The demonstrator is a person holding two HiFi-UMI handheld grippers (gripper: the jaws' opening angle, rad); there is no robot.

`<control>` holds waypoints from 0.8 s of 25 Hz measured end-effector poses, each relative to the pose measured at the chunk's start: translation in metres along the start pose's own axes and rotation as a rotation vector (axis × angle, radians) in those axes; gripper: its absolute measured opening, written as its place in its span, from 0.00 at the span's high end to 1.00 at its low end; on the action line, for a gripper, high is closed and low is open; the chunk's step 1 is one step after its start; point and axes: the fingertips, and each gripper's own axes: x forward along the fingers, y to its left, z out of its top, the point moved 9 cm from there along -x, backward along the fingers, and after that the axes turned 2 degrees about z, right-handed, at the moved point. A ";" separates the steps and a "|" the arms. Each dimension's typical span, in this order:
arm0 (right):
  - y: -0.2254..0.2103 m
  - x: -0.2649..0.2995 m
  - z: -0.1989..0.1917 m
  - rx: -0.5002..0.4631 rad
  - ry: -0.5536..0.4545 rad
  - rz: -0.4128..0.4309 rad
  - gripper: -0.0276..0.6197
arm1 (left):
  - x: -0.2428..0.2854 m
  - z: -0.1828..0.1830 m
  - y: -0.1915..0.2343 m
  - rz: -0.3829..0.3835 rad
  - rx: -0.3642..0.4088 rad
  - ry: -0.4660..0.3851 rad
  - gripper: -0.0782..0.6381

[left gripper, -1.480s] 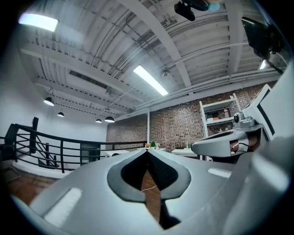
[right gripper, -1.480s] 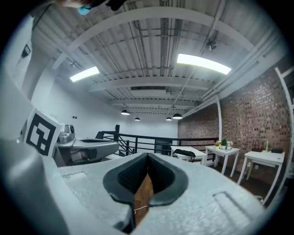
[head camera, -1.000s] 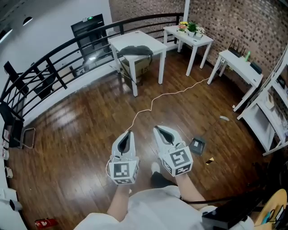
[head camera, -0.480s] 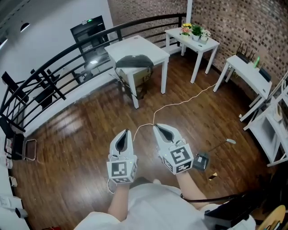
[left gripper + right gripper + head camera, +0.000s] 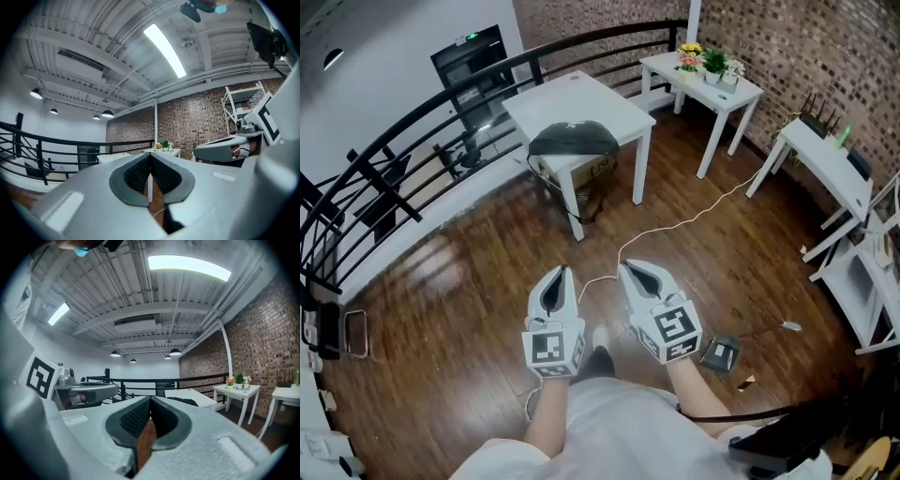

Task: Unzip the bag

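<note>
A dark grey bag (image 5: 573, 139) lies on the near corner of a white square table (image 5: 609, 106), far ahead of both grippers. In the right gripper view the bag (image 5: 181, 401) shows as a flat dark shape on that table's top. My left gripper (image 5: 563, 271) and right gripper (image 5: 625, 267) are held side by side at waist height over the wooden floor. Both are shut with nothing between their pads. From its own camera the left gripper (image 5: 150, 155) shows its jaws pressed together, and the right gripper (image 5: 150, 400) does too.
A white cable (image 5: 675, 221) runs across the floor from the right wall toward my feet. A cardboard box (image 5: 581, 169) sits under the table. A second white table (image 5: 717, 80) carries flowers. White shelving (image 5: 867, 272) stands at the right, a black railing (image 5: 412, 141) curves round the left, and a small dark device (image 5: 720, 354) lies on the floor.
The view has advanced toward the table with the bag, which now sits nearer and lower in the picture. Both grippers stay shut and side by side.
</note>
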 end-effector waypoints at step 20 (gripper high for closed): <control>-0.178 0.245 0.020 0.053 0.050 -0.130 0.98 | 0.290 -0.009 0.114 -0.082 -0.050 0.023 0.87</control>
